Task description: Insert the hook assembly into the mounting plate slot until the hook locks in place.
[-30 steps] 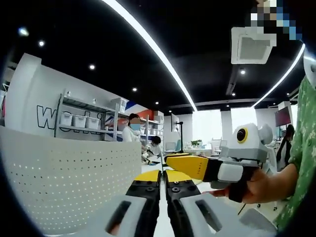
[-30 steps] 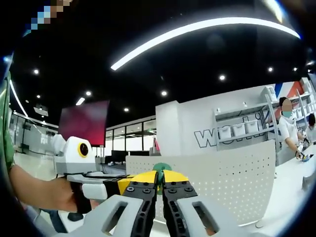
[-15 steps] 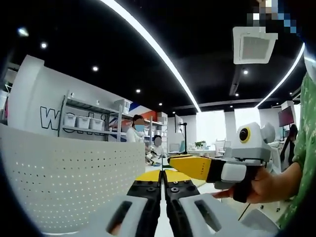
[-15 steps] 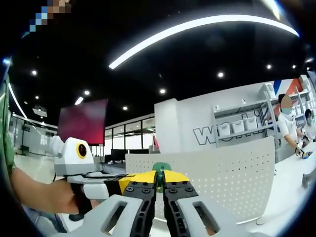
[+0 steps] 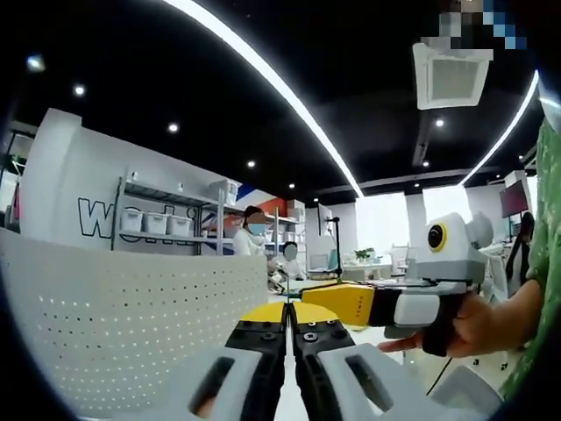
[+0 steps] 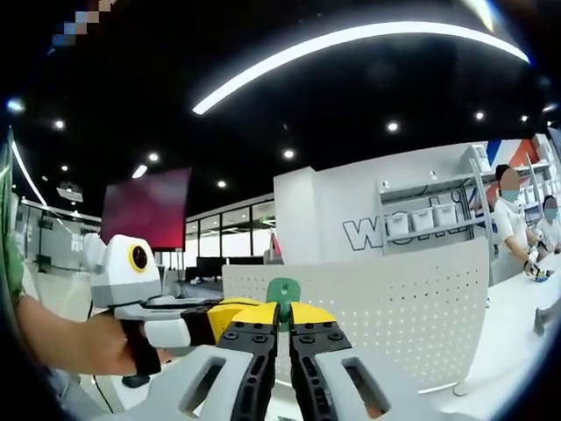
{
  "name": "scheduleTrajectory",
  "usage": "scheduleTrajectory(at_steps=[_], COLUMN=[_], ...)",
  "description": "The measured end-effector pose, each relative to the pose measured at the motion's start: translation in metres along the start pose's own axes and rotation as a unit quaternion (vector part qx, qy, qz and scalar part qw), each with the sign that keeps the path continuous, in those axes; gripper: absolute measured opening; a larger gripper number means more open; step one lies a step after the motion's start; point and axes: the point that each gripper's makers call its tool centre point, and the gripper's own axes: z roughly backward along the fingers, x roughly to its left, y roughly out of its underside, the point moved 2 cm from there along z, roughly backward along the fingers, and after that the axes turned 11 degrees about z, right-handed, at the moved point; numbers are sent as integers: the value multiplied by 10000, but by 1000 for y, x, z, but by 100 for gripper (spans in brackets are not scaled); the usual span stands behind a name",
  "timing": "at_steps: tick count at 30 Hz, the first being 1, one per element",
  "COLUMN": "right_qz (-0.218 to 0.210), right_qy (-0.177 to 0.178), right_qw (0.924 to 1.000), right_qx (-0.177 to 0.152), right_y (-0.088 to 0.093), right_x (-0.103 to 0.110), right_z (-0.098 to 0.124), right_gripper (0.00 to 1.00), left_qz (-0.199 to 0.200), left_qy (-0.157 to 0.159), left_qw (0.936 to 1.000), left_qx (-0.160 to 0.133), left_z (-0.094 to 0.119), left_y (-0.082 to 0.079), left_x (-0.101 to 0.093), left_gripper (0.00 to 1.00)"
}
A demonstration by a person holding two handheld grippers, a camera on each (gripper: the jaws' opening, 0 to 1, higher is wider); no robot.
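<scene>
Upward, both sets of tongs are held raised before a white perforated mounting plate (image 6: 394, 307). The right tongs (image 6: 282, 326) are closed on a green hook assembly (image 6: 283, 290), whose top is seen just in front of the plate. The left tongs (image 5: 287, 326) are pressed together, and whether anything is pinched cannot be told. The plate (image 5: 131, 324) is seen at their left

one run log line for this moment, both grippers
left hand-held gripper: shut | right hand-held gripper: shut on green hook | white perforated plate: upright behind hook | hook: not inserted yet
</scene>
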Motion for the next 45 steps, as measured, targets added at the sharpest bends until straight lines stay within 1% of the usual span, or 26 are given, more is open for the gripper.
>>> scheduleTrajectory(at_steps=[4,5,10,16,17,19,20,22,24,25,26,27,28,31,32,34,37,39,41,44,45], right_qz=[12,-51,-204,-211,-177,-79,8,16,88,148,121,182,402,858,948,946,1004,1102,1093,1119,1128], right_qy=[-7,-28,-54,-50,-34,29,77,119,273,401,455,593,815,1060,1075,1107,1175,1211,1266,1338,1355], right_qw=[10000,10000,9998,9998,9998,9999,9999,9999,9996,9990,9987,9978,9952,9900,9889,9885,9872,9854,9847,9836,9832], right_qx=[0,16,49,42,0,-105,-74,-54,68,149,199,252,350,351,380,415,404,464,491,462,465], right_y=[-1,-1,0,1,0,-1,1,6,18,27,33,39,47,63,68,81,89,96,99,97,99], right_x=[1,1,1,2,2,1,-1,-4,-10,-16,-18,-22,-29,-38,-39,-40,-42,-42,-46,-51,-52], right_z=[0,0,1,2,3,4,4,5,7,9,11,13,17,25,26,28,33,35,36,38,39], right_gripper=[2,2,1,1,1,1,1,1,1,1,1,1,1,1,1,1,1,1,1,1,1], left_qz=[-92,-132,-215,-353,-372,-370,-259,-85,-10,1,46,77,126,187,224,206,237,391,466,468,384], left_qy=[-59,-58,-31,35,41,-79,-148,-155,-182,-200,-224,-230,-229,-224,-198,-163,-88,-2,40,61,74], left_qw=[9999,9999,9998,9994,9993,9991,9992,9995,9994,9992,9990,9989,9987,9985,9984,9984,9982,9978,9975,9977,9980], left_qx=[-15,-4,17,30,56,179,263,259,308,350,383,391,430,461,481,505,552,535,524,492,503], left_z=[1,2,3,2,2,4,5,8,14,16,19,20,22,27,28,31,35,39,42,49,55], left_y=[-2,-2,-1,0,0,4,8,10,15,17,20,22,24,27,28,28,28,28,26,21,18], left_x=[2,2,1,0,0,7,12,14,18,19,20,21,21,22,22,21,22,22,24,27,29], left_gripper=[1,1,1,2,3,9,13,15,12,12,13,13,13,14,14,14,14,14,14,15,15])
